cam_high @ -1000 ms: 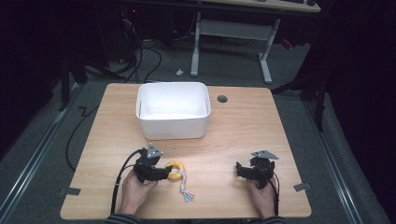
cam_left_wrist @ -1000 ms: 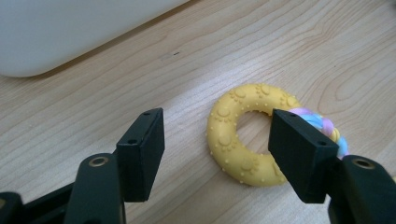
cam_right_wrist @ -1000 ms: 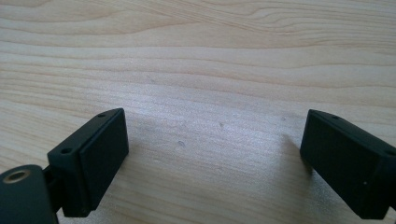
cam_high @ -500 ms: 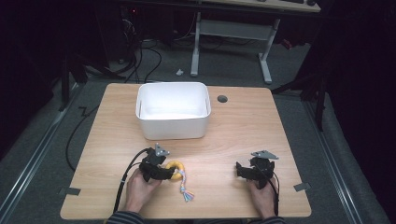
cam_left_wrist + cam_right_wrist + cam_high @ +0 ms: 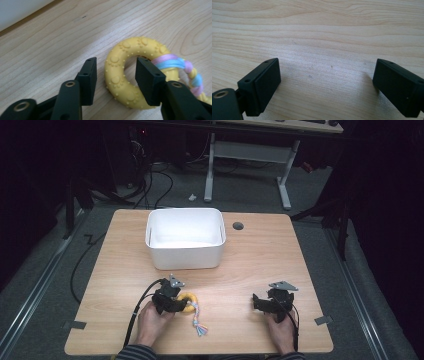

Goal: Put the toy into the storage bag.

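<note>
The yellow ring toy (image 5: 120,75), knotted to a pastel rope (image 5: 172,63), lies flat on the table (image 5: 250,265) near the front edge, well short of the white bin (image 5: 185,240). The left gripper (image 5: 116,76) straddles 1 side of the ring: 1 jaw stands in the hole against the inner rim, the other just outside with a slight gap; its jaws have just been closing. The right gripper (image 5: 325,82) rests well apart, its 2 jaws wide over bare wood
</note>
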`<state>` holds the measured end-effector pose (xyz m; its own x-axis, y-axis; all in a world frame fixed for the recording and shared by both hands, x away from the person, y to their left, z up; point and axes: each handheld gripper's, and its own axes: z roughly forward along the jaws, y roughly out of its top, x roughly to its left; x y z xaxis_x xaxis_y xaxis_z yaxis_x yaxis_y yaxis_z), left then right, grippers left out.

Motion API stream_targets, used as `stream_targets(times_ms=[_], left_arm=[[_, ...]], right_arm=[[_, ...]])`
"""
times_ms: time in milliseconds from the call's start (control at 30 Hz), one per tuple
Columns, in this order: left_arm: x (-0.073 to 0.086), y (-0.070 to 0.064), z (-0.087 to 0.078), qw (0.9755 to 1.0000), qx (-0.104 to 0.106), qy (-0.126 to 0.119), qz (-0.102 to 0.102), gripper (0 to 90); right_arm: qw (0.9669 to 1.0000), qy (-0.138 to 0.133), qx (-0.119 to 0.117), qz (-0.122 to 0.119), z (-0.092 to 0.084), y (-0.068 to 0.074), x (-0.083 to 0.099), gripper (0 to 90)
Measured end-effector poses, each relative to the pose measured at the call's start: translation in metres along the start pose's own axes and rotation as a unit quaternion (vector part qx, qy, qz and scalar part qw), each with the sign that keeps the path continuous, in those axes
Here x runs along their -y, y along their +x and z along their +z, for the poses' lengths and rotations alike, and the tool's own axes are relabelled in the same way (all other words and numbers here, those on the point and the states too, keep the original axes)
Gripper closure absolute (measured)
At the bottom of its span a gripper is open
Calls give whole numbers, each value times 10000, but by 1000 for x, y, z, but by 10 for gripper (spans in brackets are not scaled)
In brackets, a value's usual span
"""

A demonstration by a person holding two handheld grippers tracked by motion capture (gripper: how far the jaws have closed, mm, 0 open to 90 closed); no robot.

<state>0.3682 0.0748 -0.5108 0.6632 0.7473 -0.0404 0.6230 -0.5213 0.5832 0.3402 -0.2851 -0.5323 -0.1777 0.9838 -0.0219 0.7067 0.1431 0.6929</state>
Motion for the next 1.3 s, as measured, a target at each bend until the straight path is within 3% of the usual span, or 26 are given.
stream_targets(times_ms=[100,300,900,1000,1167,1300], left_arm=[[0,-1,2,10000,-26,1,-29,565],[-1,-5,3,9998,-115,20,151,630],[-1,-3,0,10000,-41,11,85,652],[-1,2,-5,10000,68,-22,-13,669],[0,3,-9,10000,21,30,8,673],[0,5,-14,9999,76,-104,-72,673]], right_arm=[[10000,2,1,1,0,0,0,75],[10000,-9,-9,-7,0,0,0,75],[10000,-4,-21,-26,0,0,0,75],[10000,-10,-30,-29,0,0,0,75],[10000,-1,-38,-19,0,1,0,75],[10000,-29,-49,-61,0,1,0,75]])
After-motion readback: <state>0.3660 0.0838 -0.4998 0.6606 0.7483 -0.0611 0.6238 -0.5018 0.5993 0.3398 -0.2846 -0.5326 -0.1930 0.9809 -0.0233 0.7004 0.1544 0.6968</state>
